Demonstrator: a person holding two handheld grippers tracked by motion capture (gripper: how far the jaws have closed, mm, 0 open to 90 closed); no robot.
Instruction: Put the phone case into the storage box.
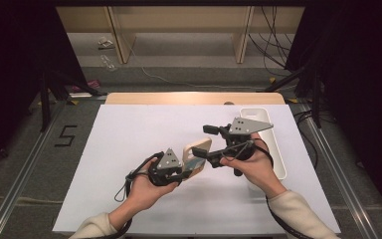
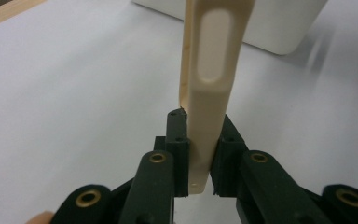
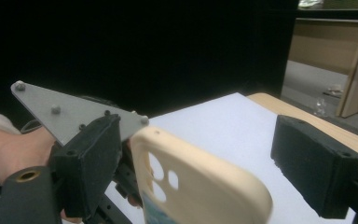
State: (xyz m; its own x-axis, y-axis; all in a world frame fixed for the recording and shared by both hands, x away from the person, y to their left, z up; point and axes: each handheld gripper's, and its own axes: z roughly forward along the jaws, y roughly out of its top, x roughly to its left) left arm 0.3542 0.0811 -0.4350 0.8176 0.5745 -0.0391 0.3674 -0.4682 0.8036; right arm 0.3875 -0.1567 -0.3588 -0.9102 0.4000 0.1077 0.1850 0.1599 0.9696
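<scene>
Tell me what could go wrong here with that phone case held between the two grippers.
The left gripper alone clamps the cream phone case, pinching just one end, so the case could pivot or slip out. The right gripper has its jaws open around the other end; moving now, a jaw could knock the case. The white tray sits close behind.

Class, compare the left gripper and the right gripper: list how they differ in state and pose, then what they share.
The left gripper is shut on the cream phone case, pads pressing its edges; the right gripper is open, pads apart and clear of the case between them. In the high view the left gripper sits lower and nearer the person than the right gripper. Both have black jaws and a grey three-cornered plate.
</scene>
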